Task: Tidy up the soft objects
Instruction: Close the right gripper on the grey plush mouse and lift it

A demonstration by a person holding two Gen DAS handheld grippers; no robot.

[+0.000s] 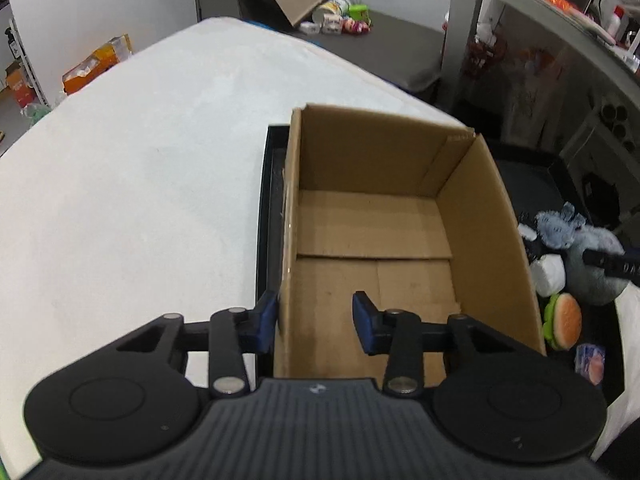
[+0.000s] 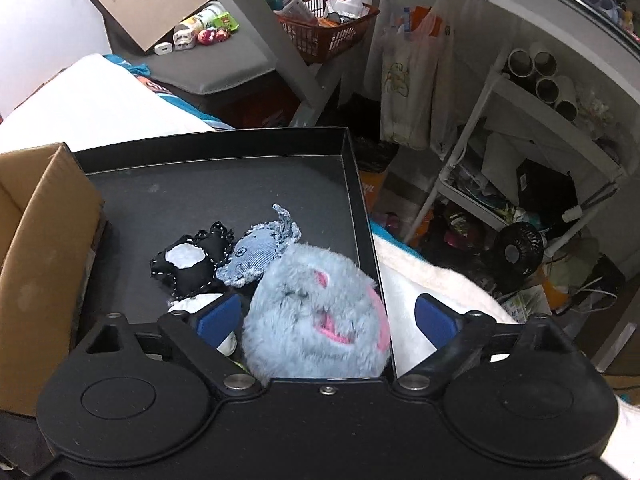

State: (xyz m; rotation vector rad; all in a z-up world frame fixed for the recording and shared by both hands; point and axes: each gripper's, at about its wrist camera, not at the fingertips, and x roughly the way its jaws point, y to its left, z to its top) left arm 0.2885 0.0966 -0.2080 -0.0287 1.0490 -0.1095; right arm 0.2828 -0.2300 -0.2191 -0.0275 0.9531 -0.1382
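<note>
An empty brown cardboard box point(image 1: 372, 216) stands open-topped on a black tray point(image 1: 267, 200). My left gripper point(image 1: 316, 320) straddles the box's near left wall, one blue pad outside and one inside; the inner pad stands clear of the wall. Right of the box the tray point(image 2: 200, 192) holds soft toys: a fluffy blue-grey plush point(image 2: 316, 312), a denim whale point(image 2: 256, 252), a black-and-white stitched toy point(image 2: 192, 260), a white soft piece point(image 1: 550, 276) and a burger toy point(image 1: 564, 320). My right gripper point(image 2: 326, 318) is open with the blue-grey plush between its pads, a gap on the right side.
The tray lies on a white bed cover point(image 1: 140, 180). A small printed packet point(image 1: 590, 362) lies beside the burger. To the right stand white shelves point(image 2: 532, 128) crowded with tubes and bags, a black fan point(image 2: 518, 250) and a red basket point(image 2: 332, 36).
</note>
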